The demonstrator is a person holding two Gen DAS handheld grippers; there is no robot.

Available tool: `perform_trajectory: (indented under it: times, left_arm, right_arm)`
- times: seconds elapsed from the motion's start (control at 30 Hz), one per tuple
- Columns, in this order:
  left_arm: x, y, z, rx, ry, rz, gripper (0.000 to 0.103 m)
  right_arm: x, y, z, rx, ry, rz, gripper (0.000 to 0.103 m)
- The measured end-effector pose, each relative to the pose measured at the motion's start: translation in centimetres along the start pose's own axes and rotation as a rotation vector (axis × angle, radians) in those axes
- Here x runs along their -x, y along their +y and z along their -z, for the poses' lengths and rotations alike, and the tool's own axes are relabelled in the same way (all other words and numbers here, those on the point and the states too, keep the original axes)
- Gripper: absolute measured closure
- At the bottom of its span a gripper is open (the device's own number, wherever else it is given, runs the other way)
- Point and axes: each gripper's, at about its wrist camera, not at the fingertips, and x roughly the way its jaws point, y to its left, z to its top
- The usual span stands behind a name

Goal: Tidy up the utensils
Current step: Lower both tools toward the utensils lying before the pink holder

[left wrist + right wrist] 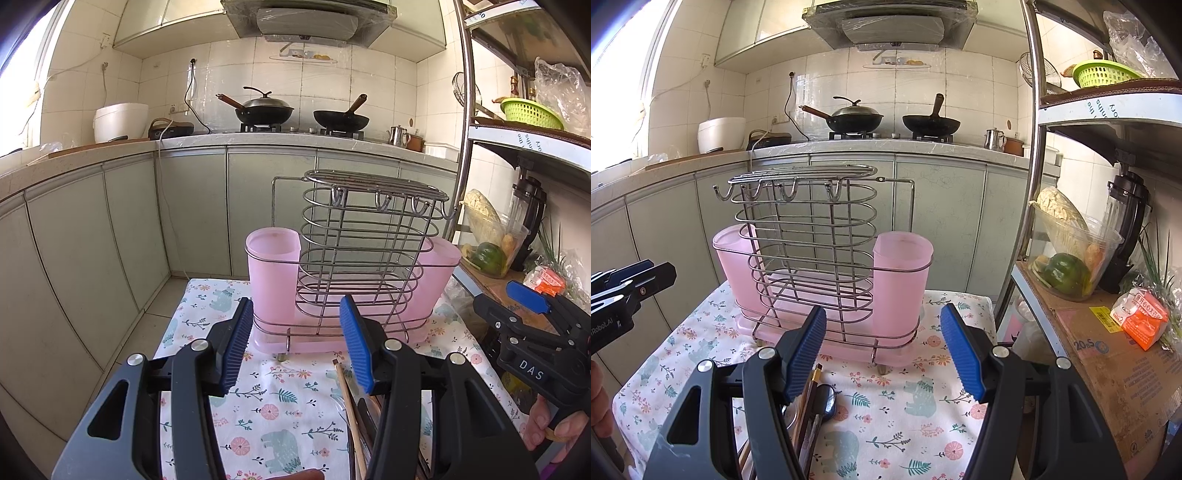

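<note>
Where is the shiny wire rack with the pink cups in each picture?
Left wrist view: the wire rack stands right of centre on the flowery tablecloth, beyond the open left gripper.
Right wrist view: the wire rack stands left of centre, beyond the open right gripper.
Shared landmark: the lidded black wok on the stove behind.

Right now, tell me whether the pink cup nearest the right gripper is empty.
Empty as far as visible: the pink cup stands upright in the wire rack, nothing protrudes above its rim; its bottom is hidden.
</note>
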Motion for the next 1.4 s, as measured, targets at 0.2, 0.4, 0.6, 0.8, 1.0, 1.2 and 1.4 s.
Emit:
perform_trajectory:
  times: [0.2, 0.4, 0.6, 0.8, 1.0, 1.2, 1.4]
  left_arm:
    - [-0.5, 0.1, 0.2, -0.002, 0.012, 0.004, 0.054]
    - [-1.1, 0.2, 0.5, -0.005, 0.033, 0.007, 0.054]
    - [-2.4, 0.7, 1.0, 0.003, 0.092, 0.026, 0.054]
    - [-3.8, 1.2, 1.7, 0.008, 0.158, 0.066, 0.054]
    - [-5.7, 1.4, 2.7, 0.030, 0.272, 0.134, 0.054]
    - [-7.2, 1.0, 3.8, 0.035, 0.360, 0.200, 0.056]
    - [-8.4, -0.6, 4.6, -0.012, 0.418, 0.259, 0.069]
  right_arm:
    - [-0.3, -0.2, 0.1, 0.002, 0.009, -0.002, 0.039]
    - [-0.9, -0.6, 0.4, 0.002, 0.028, -0.001, 0.039]
    - [-1.7, -0.8, 1.0, -0.001, 0.071, -0.010, 0.039]
    - [-3.1, -1.6, 2.0, -0.022, 0.154, -0.039, 0.039]
    - [-4.9, -3.1, 3.3, -0.102, 0.265, -0.107, 0.040]
    - [-6.3, -3.7, 4.4, -0.164, 0.357, -0.180, 0.047]
    - [-7.4, -3.1, 5.2, -0.170, 0.414, -0.236, 0.060]
